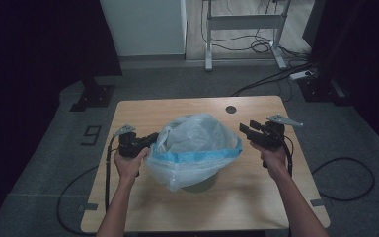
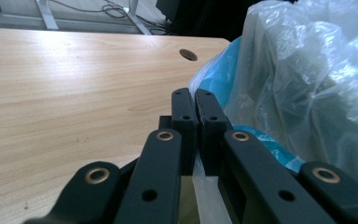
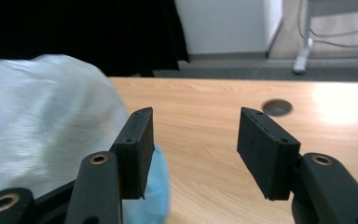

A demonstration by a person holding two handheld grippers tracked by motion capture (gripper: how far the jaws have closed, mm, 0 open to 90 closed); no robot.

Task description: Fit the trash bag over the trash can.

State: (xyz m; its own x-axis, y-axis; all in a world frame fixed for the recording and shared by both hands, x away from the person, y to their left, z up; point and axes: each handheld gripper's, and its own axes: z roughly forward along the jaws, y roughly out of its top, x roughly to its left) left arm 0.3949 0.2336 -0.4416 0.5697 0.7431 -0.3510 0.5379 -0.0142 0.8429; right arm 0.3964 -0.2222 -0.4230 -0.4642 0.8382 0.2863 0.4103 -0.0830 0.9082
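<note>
Overhead view; two table-level close-ups

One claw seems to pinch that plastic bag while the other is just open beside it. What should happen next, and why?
Probably the right gripper should ease toward the plastic bag and close on its blue rim. Its jaws stand open beside that rim, gripping nothing, while the left gripper looks shut on the bag's opposite edge, so only one side is held.

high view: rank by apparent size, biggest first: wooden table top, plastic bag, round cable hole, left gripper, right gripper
1. Light wooden table top, largest by far.
2. Translucent white plastic bag with the blue band.
3. Left black two-jaw gripper and right black two-jaw gripper: they look about alike, so no ranking between them.
4. Small round dark cable hole, smallest.
</note>
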